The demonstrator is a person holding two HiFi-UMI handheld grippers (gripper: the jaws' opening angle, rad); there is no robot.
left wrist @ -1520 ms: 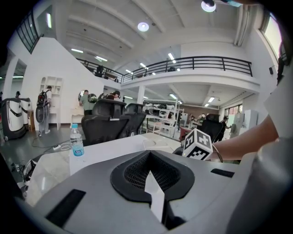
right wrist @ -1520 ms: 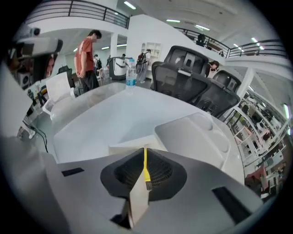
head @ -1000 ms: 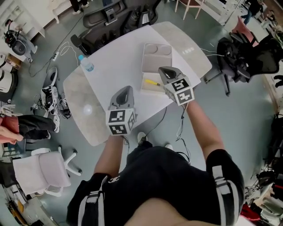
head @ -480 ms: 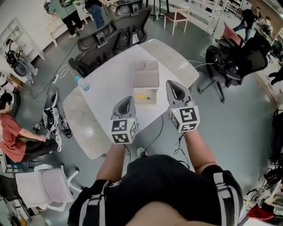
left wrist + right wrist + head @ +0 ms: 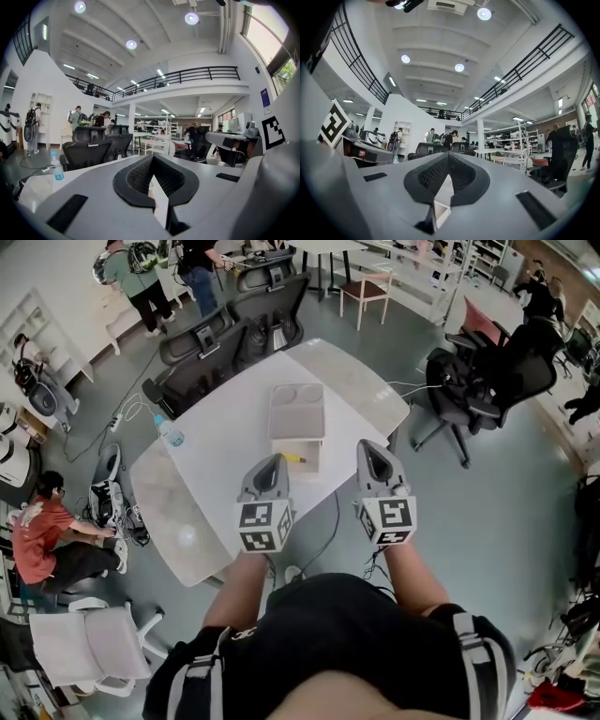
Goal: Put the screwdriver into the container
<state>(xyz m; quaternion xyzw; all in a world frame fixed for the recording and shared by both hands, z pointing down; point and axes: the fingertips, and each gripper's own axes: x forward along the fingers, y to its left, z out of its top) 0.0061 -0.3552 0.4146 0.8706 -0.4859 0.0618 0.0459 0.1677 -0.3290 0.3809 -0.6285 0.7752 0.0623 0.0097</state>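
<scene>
The yellow screwdriver (image 5: 293,457) lies inside the open white container (image 5: 298,468) on the white table (image 5: 216,456); the container's grey lid half (image 5: 296,410) lies flat behind it. My left gripper (image 5: 271,462) hovers near the table's front edge, left of the container, jaws shut and empty. Just as high, my right gripper (image 5: 368,449) hangs to the container's right, shut with nothing held. In the left gripper view (image 5: 154,178) and the right gripper view (image 5: 447,177) the jaws meet, pointing level across the room.
A water bottle (image 5: 170,433) stands at the table's left edge. Black office chairs (image 5: 234,320) crowd the far side, another (image 5: 469,381) stands to the right. A cable (image 5: 330,521) hangs off the front edge. People stand and crouch at the left.
Both grippers have drawn back toward the person and risen. The right gripper left the container, where the screwdriver stays. The view has pulled away from the table.
</scene>
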